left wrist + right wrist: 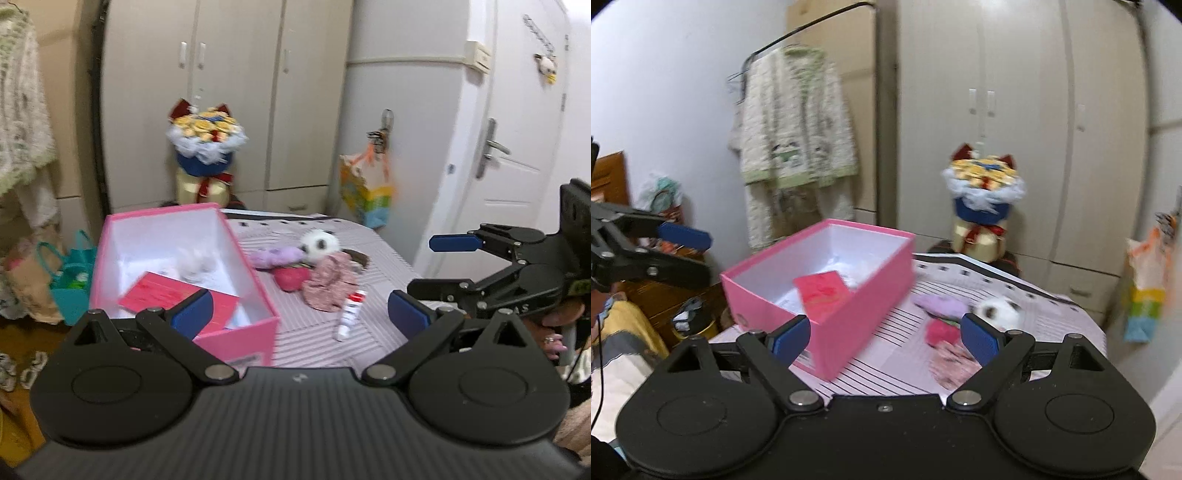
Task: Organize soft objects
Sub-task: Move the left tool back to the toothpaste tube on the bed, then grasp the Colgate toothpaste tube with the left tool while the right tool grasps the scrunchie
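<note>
Holding both my tools released and empty, left tool (pixel 301 314), right tool (pixel 884 334), pink box (pixel 236 332) at tabletop (pixel 314 343) left edge, panda plush (pixel 319 243), purple plush (pixel 275 256) mid-tabletop beside it.

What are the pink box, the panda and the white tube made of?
Pink box: probably cardboard, smooth pink outside, white inside; its walls are thin, flat and straight. Panda: soft plush, I think; its white and black head looks fuzzy and round, though the picture is blurry. White tube: likely smooth plastic, with a slight shine and a red band.
</note>
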Demonstrator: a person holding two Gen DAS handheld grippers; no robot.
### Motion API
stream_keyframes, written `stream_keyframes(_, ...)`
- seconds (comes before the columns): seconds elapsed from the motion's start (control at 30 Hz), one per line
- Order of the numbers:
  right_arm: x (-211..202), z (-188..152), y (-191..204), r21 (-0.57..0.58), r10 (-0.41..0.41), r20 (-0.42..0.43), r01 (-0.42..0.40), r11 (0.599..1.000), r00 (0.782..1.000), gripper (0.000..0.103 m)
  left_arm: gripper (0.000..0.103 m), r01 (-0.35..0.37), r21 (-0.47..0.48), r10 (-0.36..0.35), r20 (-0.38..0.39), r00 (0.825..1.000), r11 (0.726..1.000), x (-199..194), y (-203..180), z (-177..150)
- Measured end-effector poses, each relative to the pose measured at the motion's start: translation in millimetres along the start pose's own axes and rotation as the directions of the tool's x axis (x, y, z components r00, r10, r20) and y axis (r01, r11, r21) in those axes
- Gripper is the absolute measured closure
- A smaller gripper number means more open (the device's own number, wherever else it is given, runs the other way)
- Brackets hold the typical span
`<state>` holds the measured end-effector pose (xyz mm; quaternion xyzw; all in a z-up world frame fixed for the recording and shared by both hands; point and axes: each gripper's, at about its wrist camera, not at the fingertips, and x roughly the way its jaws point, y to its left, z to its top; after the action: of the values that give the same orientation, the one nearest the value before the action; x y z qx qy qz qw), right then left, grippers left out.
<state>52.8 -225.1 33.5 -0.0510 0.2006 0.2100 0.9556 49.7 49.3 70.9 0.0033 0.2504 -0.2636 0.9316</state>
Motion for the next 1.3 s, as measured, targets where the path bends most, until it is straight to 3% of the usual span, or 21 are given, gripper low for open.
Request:
stream_keyframes(0.27,-2.4,-44.1,-30.9,0.042,-0.052,-0.004,0.052,0.998,0.999,0.012,0.003,0.104,0.036,-0.101,-0.068,0.993,0.994,49.7,-32.8,-11.5)
stream_keyframes(0.47,16.6,-62.6,-61.2,0.111,-0.049,-0.060,0.056,0.992,0.997,0.012,0.005,0.190,0.038,-0.183,-0.138,0.973,0.981,93.8,-52.2,-26.3)
stream_keyframes(0.63,33.7,-72.4,-86.2,0.166,-0.041,-0.099,0.057,0.985,0.994,0.012,0.006,0.167,0.124,-0.151,-0.133,0.980,0.978,128.5,-68.9,-40.2)
stream_keyframes(0.73,43.2,-80.1,-97.2,0.184,-0.024,-0.071,0.037,0.982,0.997,0.012,0.007,0.158,0.156,-0.137,-0.138,0.981,0.975,149.5,-74.0,-44.8)
stream_keyframes(0.97,79.0,-80.2,-113.2,0.176,0.014,-0.087,0.002,0.984,0.996,0.012,0.029,0.188,0.078,-0.168,-0.206,0.964,0.979,211.9,-69.2,-52.6)
stream_keyframes(1.17,121.6,-68.2,-123.3,0.189,0.073,-0.163,-0.042,0.981,0.984,0.012,0.036,0.108,0.153,-0.084,-0.154,0.984,0.982,244.0,-74.9,-62.2)
stream_keyframes(1.3,149.1,-62.1,-132.2,0.208,0.095,-0.206,-0.051,0.977,0.974,0.012,0.040,0.090,0.181,-0.060,-0.166,0.984,0.979,259.7,-76.6,-65.0)
